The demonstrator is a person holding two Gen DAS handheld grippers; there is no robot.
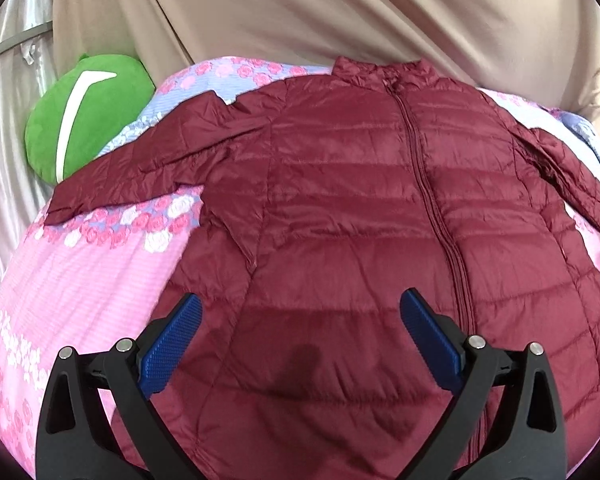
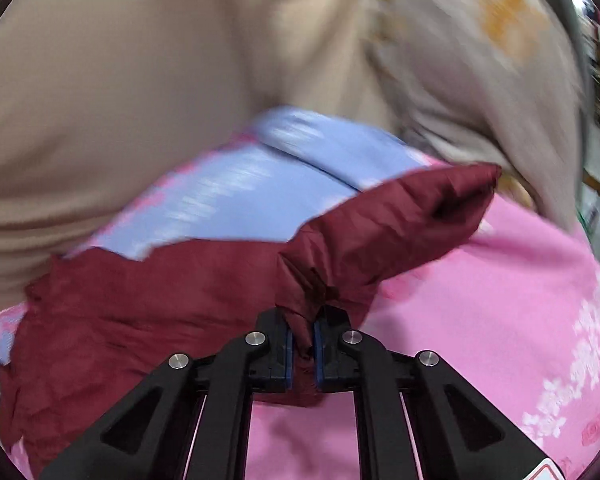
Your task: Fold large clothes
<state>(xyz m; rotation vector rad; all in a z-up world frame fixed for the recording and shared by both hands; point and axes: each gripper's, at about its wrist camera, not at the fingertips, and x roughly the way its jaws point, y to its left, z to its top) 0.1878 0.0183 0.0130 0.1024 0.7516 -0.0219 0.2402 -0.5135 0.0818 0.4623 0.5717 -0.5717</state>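
Observation:
A maroon quilted puffer jacket [image 1: 360, 208] lies face up and zipped on the floral bedspread [image 1: 80, 280], collar at the far end, both sleeves spread out. My left gripper [image 1: 300, 308] hovers open over the jacket's lower front, nothing between its blue pads [image 1: 172, 340]. In the right wrist view the jacket's sleeve [image 2: 380, 228] is bunched and lifted, and my right gripper [image 2: 303, 338] is shut on its fabric near the cuff end. The picture there is blurred by motion.
A green plush cushion [image 1: 88, 116] rests at the far left of the bed. Beige curtain [image 1: 300, 12] hangs behind the bed, with silvery fabric [image 1: 8, 128] at the left. Pink bedspread [image 2: 500, 320] extends to the right of the sleeve.

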